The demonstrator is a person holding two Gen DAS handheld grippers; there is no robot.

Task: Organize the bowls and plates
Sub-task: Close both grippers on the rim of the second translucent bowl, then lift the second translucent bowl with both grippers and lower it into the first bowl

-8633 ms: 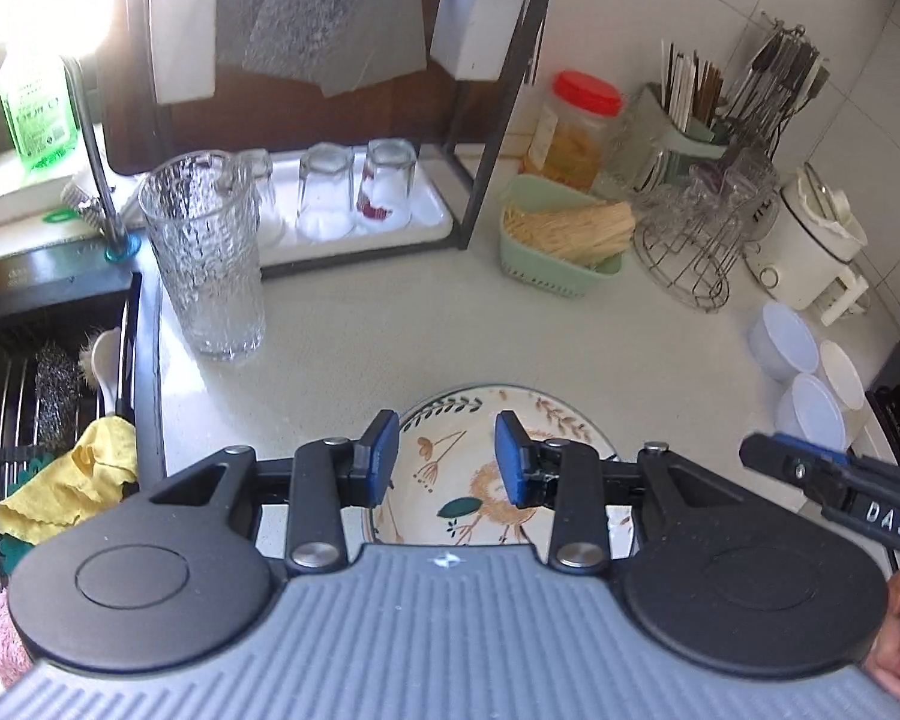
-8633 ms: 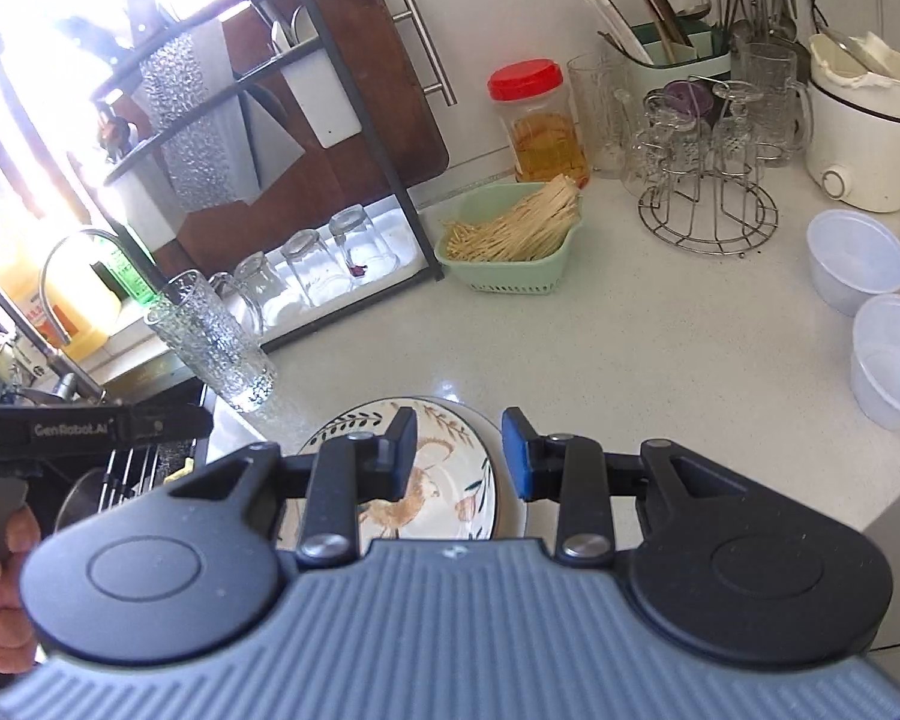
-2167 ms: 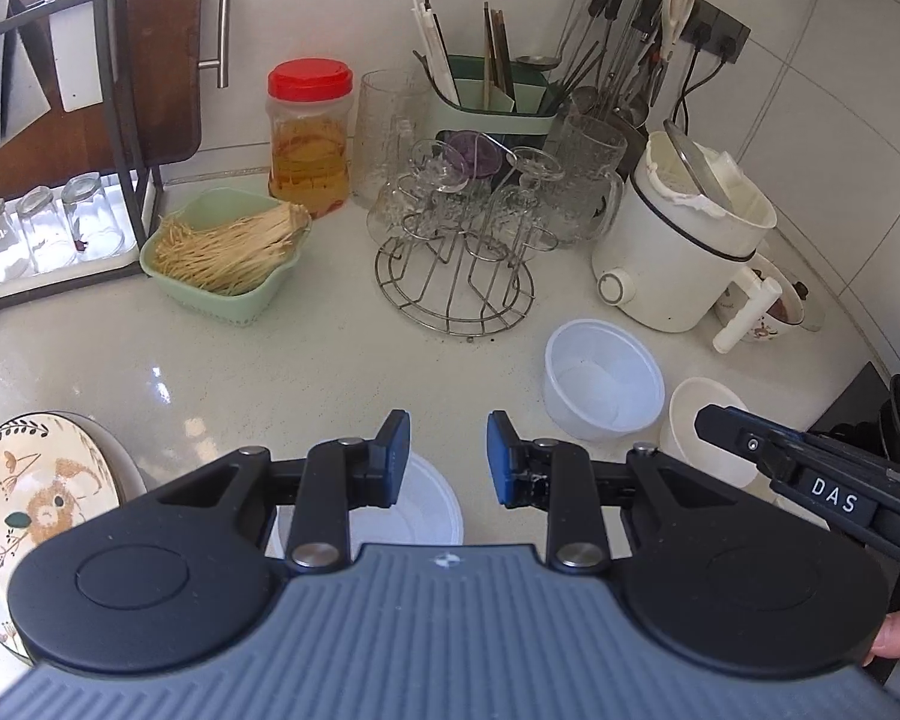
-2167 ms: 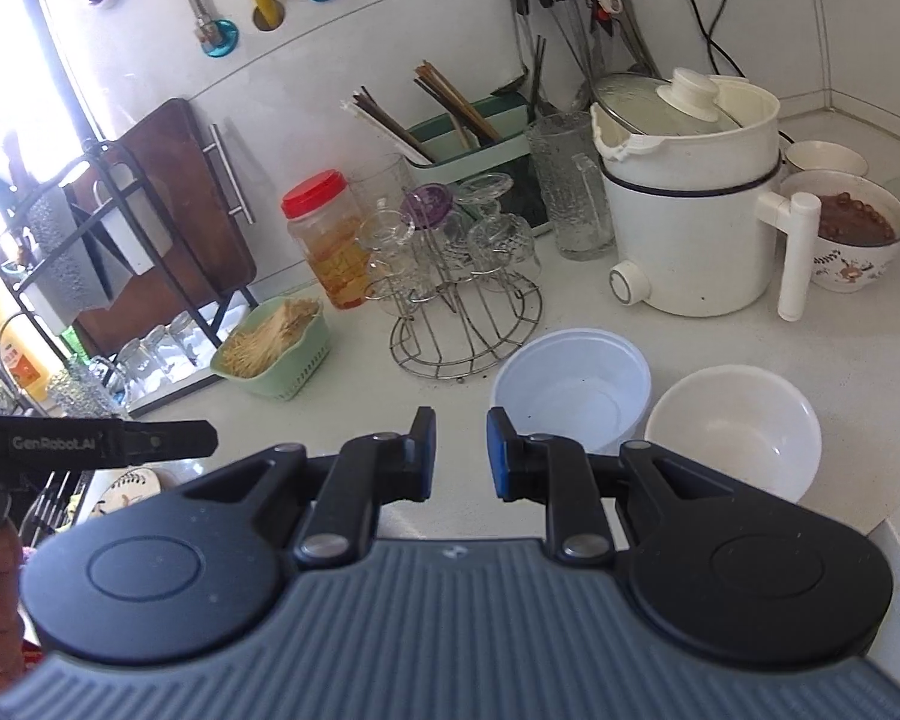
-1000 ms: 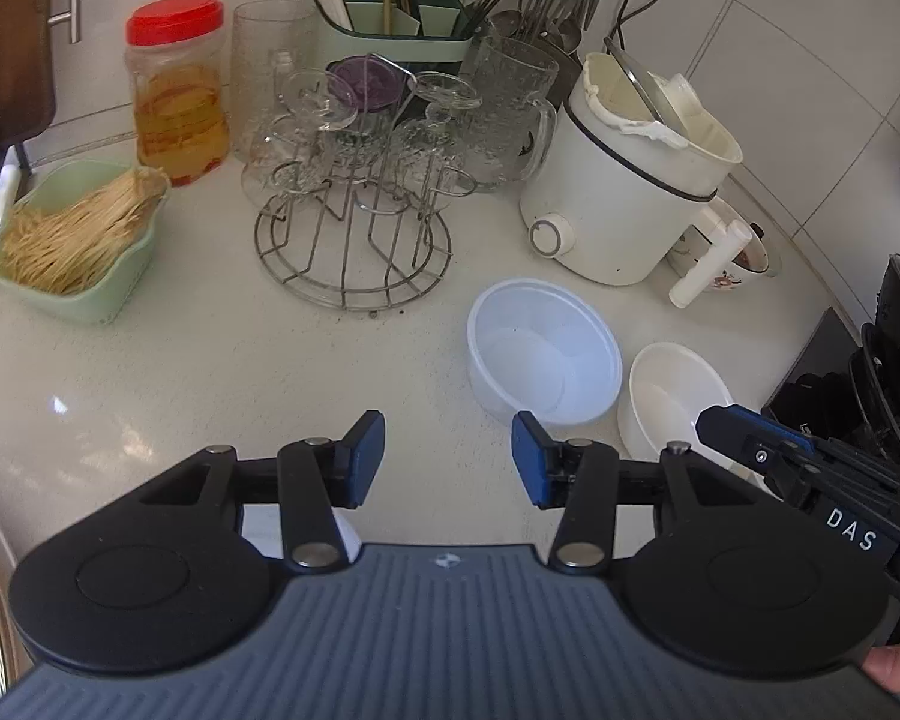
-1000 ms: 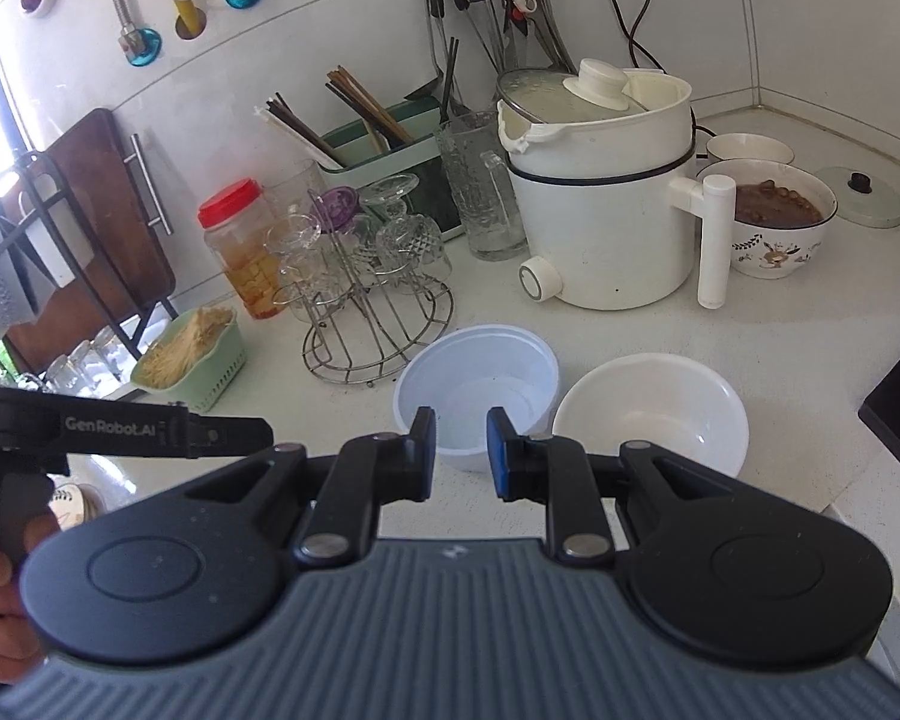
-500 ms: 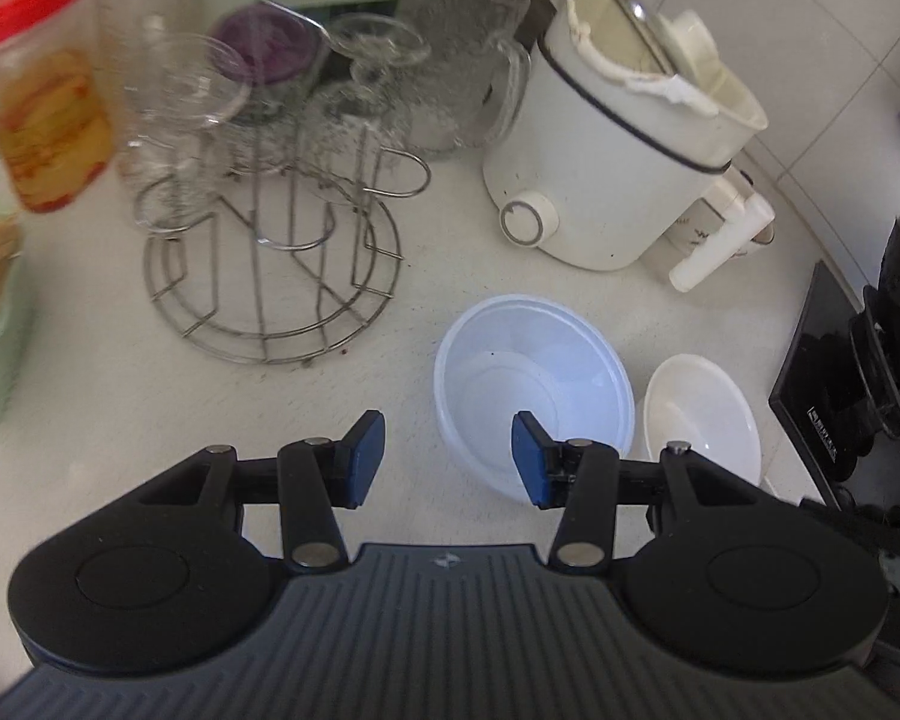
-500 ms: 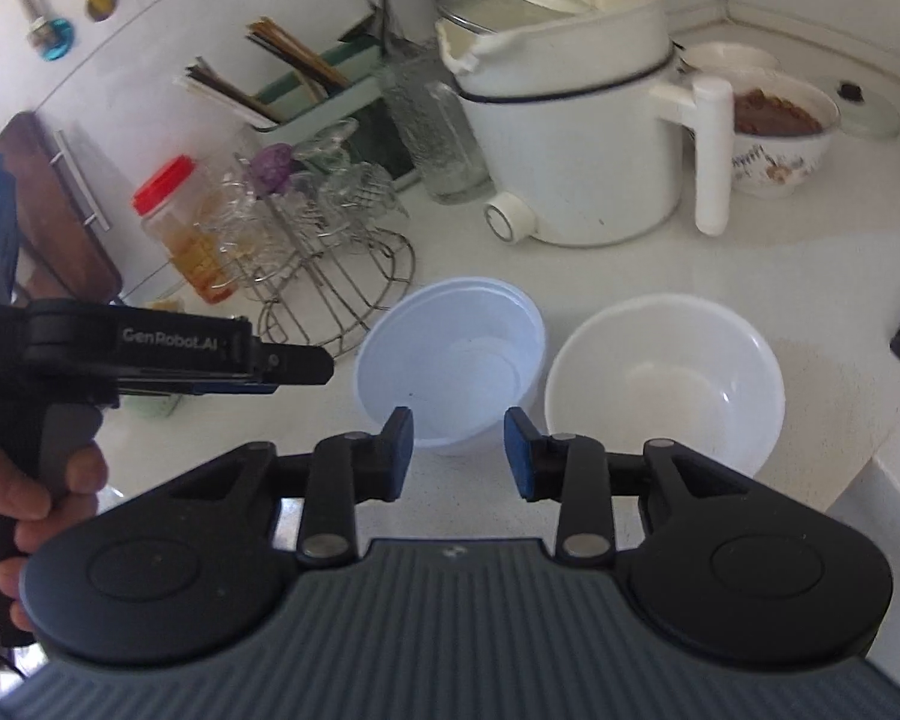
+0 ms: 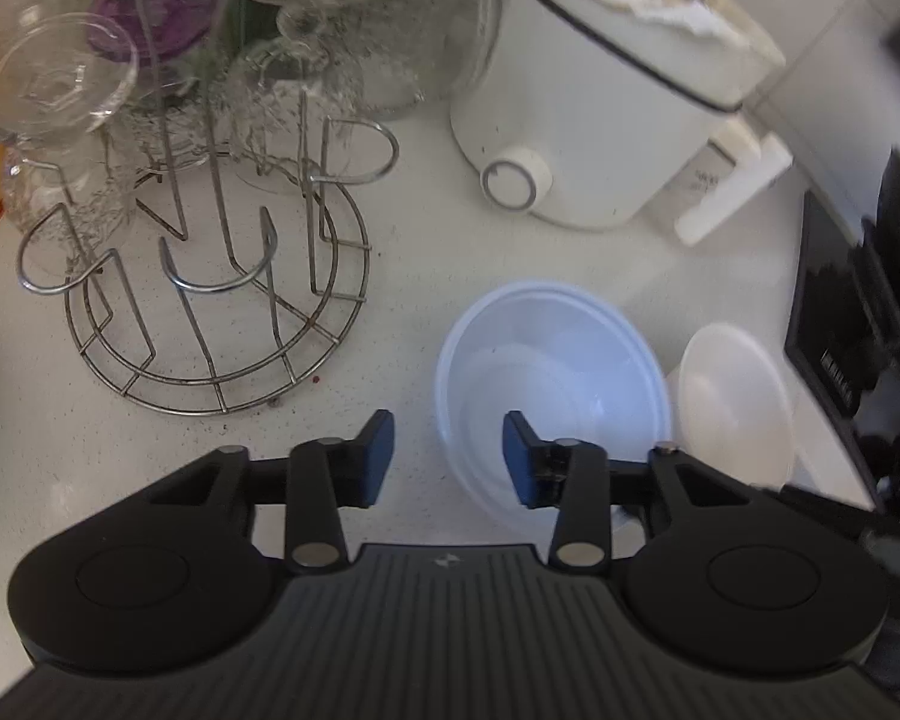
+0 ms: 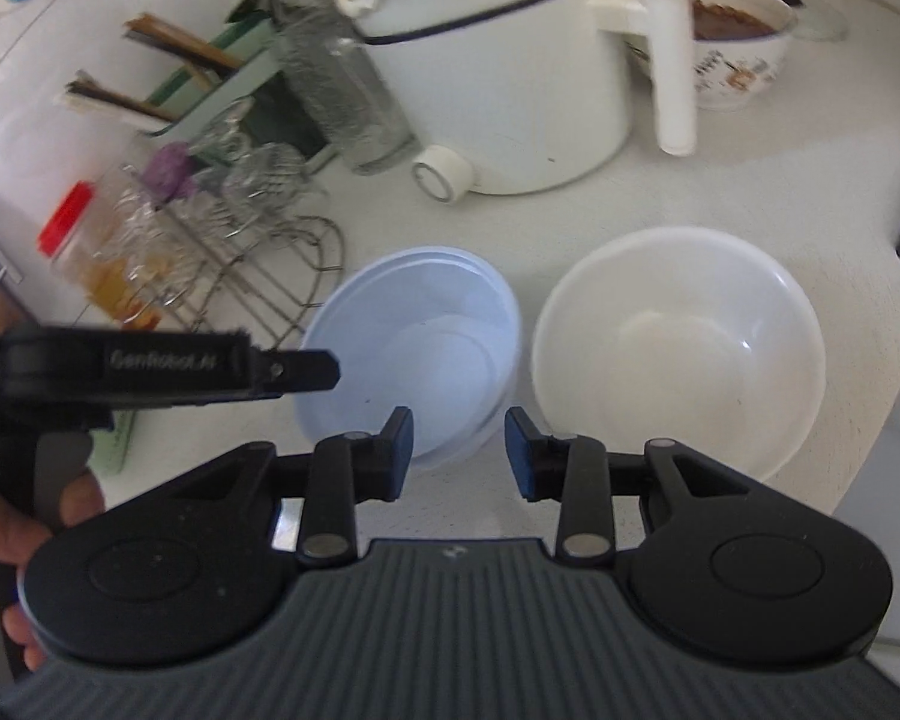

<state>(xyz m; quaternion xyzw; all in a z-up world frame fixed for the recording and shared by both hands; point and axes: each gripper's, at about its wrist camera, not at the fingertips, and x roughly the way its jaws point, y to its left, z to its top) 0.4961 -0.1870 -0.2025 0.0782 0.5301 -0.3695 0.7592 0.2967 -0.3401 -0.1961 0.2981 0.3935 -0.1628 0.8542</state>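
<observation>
A: Start at the left claw (image 9: 444,459). What has it got?

B: Nothing. Its jaws have just been closing and stand partly apart. The near wall of the blue bowl (image 9: 552,378) sits in the gap, the right pad over the bowl's inside and the left pad outside over the bench (image 9: 390,312). No pad presses on it yet. I'd say it is lined up to pinch that rim.

A: And the right claw (image 10: 459,450)?

B: Also empty, jaws partly apart after opening a little. It hangs over the gap between the two bowls: the blue bowl at eleven o'clock from it, the white bowl (image 10: 678,342) at one o'clock, the two just beside each other on the bench.

A: Why there?

B: My guess is each claw takes a rim so one bowl can nest in the other.

A: What are they like?

B: The blue one is thin, glossy, faintly translucent plastic with a stepped rim and flat round floor. It may be two nested; I cannot tell. The white one is opaque, smooth and rounder. Farther out, at ten o'clock, stands a wire rack (image 9: 210,276) of upturned glasses; at twelve, a white pot (image 10: 498,84).
</observation>
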